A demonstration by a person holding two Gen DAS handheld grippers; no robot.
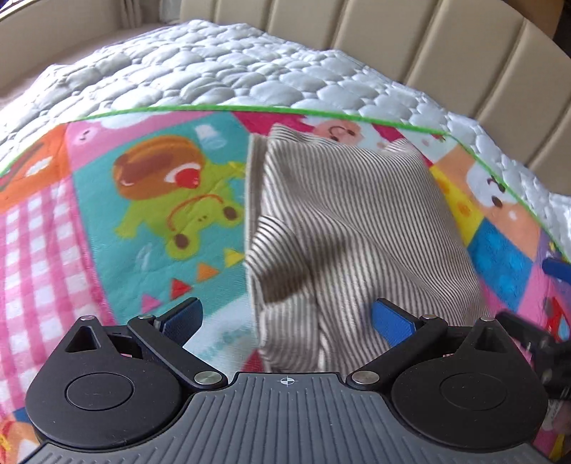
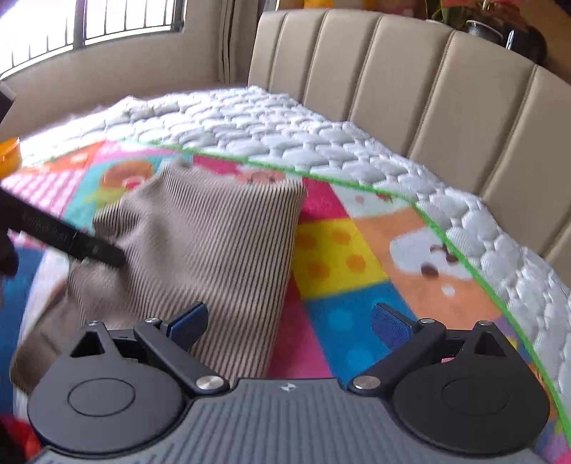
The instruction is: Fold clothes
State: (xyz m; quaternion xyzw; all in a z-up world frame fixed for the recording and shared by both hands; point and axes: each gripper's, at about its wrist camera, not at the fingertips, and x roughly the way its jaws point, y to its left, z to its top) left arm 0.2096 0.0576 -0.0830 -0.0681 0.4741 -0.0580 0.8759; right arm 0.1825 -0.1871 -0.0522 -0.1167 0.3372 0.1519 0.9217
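Note:
A brown-and-white striped garment (image 1: 342,221) lies partly folded on a colourful cartoon play mat (image 1: 142,214). In the left wrist view my left gripper (image 1: 287,321) is open just above the garment's near edge. Its right blue pad (image 1: 392,321) hovers over the cloth, and nothing is pinched. My right gripper (image 2: 289,324) also stands wide open with nothing held. The garment (image 2: 200,250) lies to its left, with the near corner under the left fingertip (image 2: 189,323). A black finger of the left gripper (image 2: 71,242) reaches over the garment's left side in the right wrist view.
The mat, edged in green (image 2: 464,257), covers a white quilted mattress (image 1: 221,67). A beige padded headboard (image 2: 410,89) stands behind it. A window (image 2: 89,21) is at the far left. An orange object (image 2: 9,155) sits at the mat's left edge. Part of the right gripper (image 1: 555,267) shows at the right edge.

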